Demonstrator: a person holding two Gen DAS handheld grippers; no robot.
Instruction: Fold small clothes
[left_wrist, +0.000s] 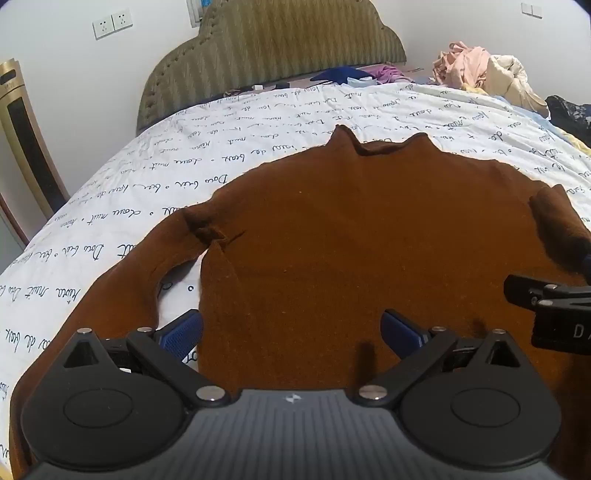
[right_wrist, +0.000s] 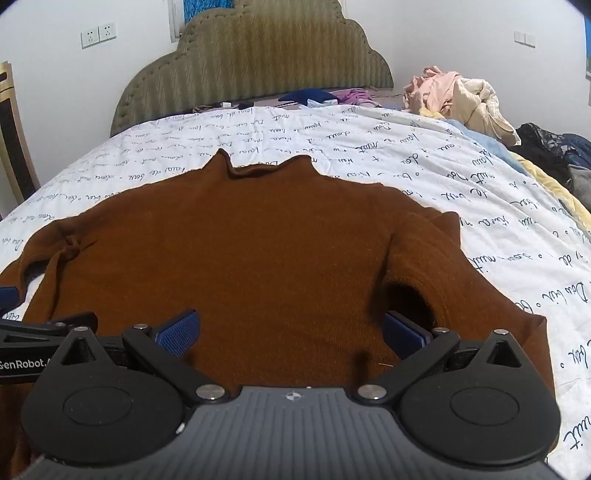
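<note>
A white bedspread (right_wrist: 406, 155) with script, a green headboard (right_wrist: 255, 70) far off, wall sockets (right_wrist: 98, 35) far left.

A brown high-necked sweater (left_wrist: 354, 229) lies spread flat on the bed, collar toward the headboard.

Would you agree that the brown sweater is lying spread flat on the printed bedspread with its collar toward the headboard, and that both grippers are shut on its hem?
Not quite: both grippers are open. The left wrist view shows the left gripper with its jaws wide apart over the brown sweater, and the right wrist view shows the right gripper the same. The rest holds: flat on the bedspread, collar toward the headboard.
</note>
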